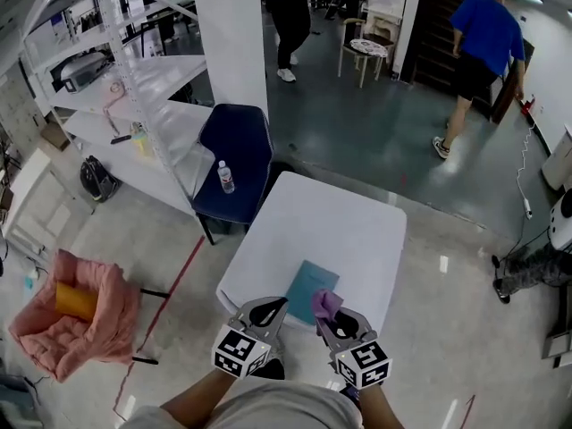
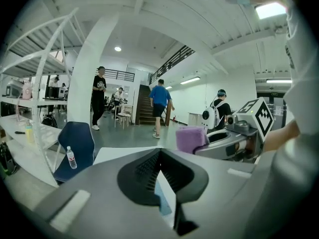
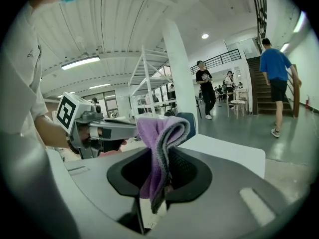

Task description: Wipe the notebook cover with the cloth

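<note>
Evidently poised for wiping, the right gripper (image 3: 158,185) pinches a folded purple cloth (image 3: 160,136) near the teal notebook (image 1: 308,287); the left gripper (image 2: 160,157) is closed, empty.

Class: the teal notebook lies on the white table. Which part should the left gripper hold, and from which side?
Probably the left edge of the notebook, near its closest corner, approached low from the left. It lies flat on the table, so only an edge can be pinched, and the left gripper is nearest it. This leaves the cover free for the cloth in the right gripper.
</note>
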